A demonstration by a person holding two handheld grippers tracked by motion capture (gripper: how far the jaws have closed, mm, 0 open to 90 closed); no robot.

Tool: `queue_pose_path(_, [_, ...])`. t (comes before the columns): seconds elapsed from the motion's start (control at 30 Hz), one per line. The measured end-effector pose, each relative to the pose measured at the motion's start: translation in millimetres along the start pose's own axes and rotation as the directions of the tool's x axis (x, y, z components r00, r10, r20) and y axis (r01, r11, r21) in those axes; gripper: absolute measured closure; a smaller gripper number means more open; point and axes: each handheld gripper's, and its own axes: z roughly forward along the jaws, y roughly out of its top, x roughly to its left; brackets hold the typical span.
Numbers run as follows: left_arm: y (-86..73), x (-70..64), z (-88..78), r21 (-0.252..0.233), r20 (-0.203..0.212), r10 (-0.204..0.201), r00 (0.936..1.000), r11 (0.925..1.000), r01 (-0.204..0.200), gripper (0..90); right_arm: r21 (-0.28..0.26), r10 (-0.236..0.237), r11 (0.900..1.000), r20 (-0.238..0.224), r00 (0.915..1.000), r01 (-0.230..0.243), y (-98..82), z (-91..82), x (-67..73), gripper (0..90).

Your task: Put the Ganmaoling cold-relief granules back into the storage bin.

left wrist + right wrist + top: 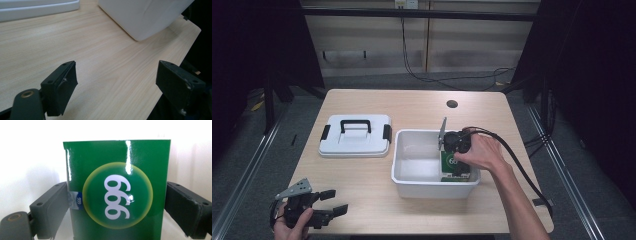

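at the near left corner of the worktop point(362, 195), the left gripper point(328, 202) is held idle with its jaws spread wide and nothing between them, kept low by the edge, likely so that the middle is left free. beyond it, bare wood lies open up to the white bin point(412, 185). inside the bin's right end, the right gripper point(452, 150) is lowered from above, and the green box point(117, 190) is seen clamped by its two sides between the jaws, upright against the near right wall, seemingly for placing or lifting out. the bin's left half is left open as room. farther left, the white lid point(355, 142) lies flat, well apart.
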Motion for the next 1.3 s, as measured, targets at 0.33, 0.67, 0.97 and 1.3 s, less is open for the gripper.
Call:
queue_pose_path(0.33, [0.0,0.0,-0.1,-0.002,-0.001,0.001,1.0,1.0,-0.001,17.1,-0.089,0.002,0.996,0.036,0.9993,0.001,-10.8,-17.9,3.2,8.9])
queue_pose_path(0.67, [-0.2,0.3,0.3,-0.002,0.004,-0.001,1.0,1.0,0.001,17.1,-0.205,0.031,0.979,0.048,0.9984,-0.021,-22.2,-35.2,4.7,9.0])
queue_pose_path(0.97, [-0.1,-0.4,0.5,-0.003,0.004,-0.001,1.0,1.0,0.002,17.1,-0.325,0.052,0.945,0.058,0.997,-0.031,-34.7,-55.0,9.9,9.3])
queue_pose_path(1.3, [-0.1,-0.4,0.4,-0.003,0.005,0.0,1.0,1.0,0.0,17.1,-0.413,0.046,0.911,0.07,0.9965,-0.013,-44.0,-68.0,16.9,9.6])
